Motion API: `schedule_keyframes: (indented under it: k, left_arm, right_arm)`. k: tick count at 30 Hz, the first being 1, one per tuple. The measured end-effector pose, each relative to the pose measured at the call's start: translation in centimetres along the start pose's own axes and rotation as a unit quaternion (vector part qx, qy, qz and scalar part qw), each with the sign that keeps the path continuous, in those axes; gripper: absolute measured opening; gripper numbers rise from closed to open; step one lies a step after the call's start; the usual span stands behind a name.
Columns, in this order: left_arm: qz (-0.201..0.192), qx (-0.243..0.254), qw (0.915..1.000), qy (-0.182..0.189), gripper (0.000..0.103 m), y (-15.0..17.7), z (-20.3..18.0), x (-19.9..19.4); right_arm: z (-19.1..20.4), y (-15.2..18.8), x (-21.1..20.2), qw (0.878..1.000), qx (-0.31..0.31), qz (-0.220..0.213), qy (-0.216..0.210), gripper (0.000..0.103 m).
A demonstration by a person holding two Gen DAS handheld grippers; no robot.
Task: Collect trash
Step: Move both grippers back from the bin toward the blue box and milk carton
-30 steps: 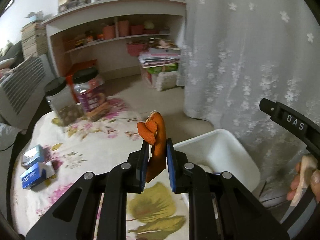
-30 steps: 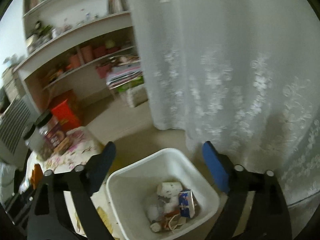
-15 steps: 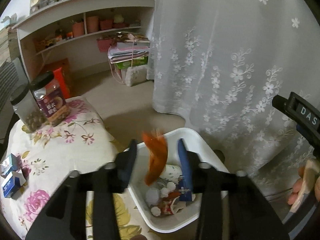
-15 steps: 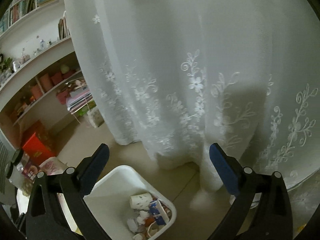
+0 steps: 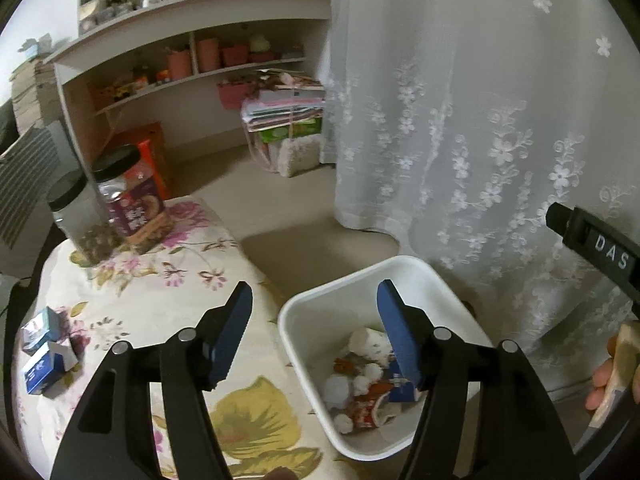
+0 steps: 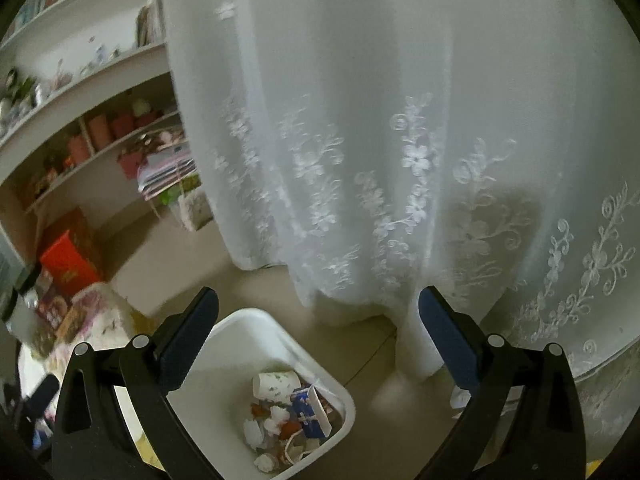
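A white bin [image 5: 420,276] stands on the floor beside the floral-covered table [image 5: 168,280]; it also shows in the right wrist view [image 6: 256,328]. It holds mixed trash [image 5: 368,388]: a paper cup, crumpled tissues, a blue carton, orange scraps, also seen in the right wrist view [image 6: 288,416]. My left gripper [image 5: 314,300] is open and empty above the bin's left rim. My right gripper [image 6: 318,306] is open and empty, above the bin and facing the curtain. Two small blue-and-white boxes [image 5: 42,350] lie at the table's left edge.
Two black-lidded jars [image 5: 128,200] stand at the table's far end. A white lace curtain [image 5: 480,120] hangs just behind the bin. Shelves [image 5: 192,60] with pots, a stack of papers [image 5: 284,112] and a red box [image 6: 68,264] stand across the floor.
My left gripper carried an orange peel from above the table over the bin, opened and let it drop in. My right gripper swung toward the curtain, staying open.
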State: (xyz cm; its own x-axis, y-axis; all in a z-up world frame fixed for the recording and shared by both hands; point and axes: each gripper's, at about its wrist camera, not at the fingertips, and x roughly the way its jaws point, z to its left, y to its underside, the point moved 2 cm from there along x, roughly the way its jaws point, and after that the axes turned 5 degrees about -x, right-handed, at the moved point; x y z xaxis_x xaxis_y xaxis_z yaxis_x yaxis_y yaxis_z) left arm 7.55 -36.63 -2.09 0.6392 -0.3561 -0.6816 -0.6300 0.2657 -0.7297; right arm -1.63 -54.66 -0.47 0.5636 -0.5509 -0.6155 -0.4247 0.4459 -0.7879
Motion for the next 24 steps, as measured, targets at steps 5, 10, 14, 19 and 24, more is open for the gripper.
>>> schedule_keyframes:
  k: [5, 10, 14, 19, 24]
  left_arm:
    - [-0.002, -0.018, 0.9996, -0.021, 0.069, 0.1, 2.5, -0.4]
    - [-0.011, -0.042, 0.9982, -0.042, 0.072, 0.3, 5.4, -1.1]
    - [-0.017, -0.062, 0.9961, -0.06, 0.076, 0.2, 8.0, -1.6]
    - [-0.021, -0.083, 0.9926, -0.086, 0.081, 0.5, 11.4, -2.0]
    - [-0.01, -0.095, 0.9885, -0.118, 0.085, 1.9, 15.3, -2.0]
  right_arm:
    - [3.0, 0.4, -0.4, 0.999, -0.041, -0.002, -0.006, 0.096]
    - [6.3, 1.0, -1.0, 0.997, -0.078, -0.007, -0.014, 0.096]
    - [9.1, 1.6, -1.7, 0.994, -0.109, -0.017, -0.021, 0.096]
    - [12.5, 2.6, -3.0, 0.989, -0.143, -0.037, -0.027, 0.096]
    - [15.9, 4.2, -3.2, 0.984, -0.169, -0.018, -0.056, 0.096]
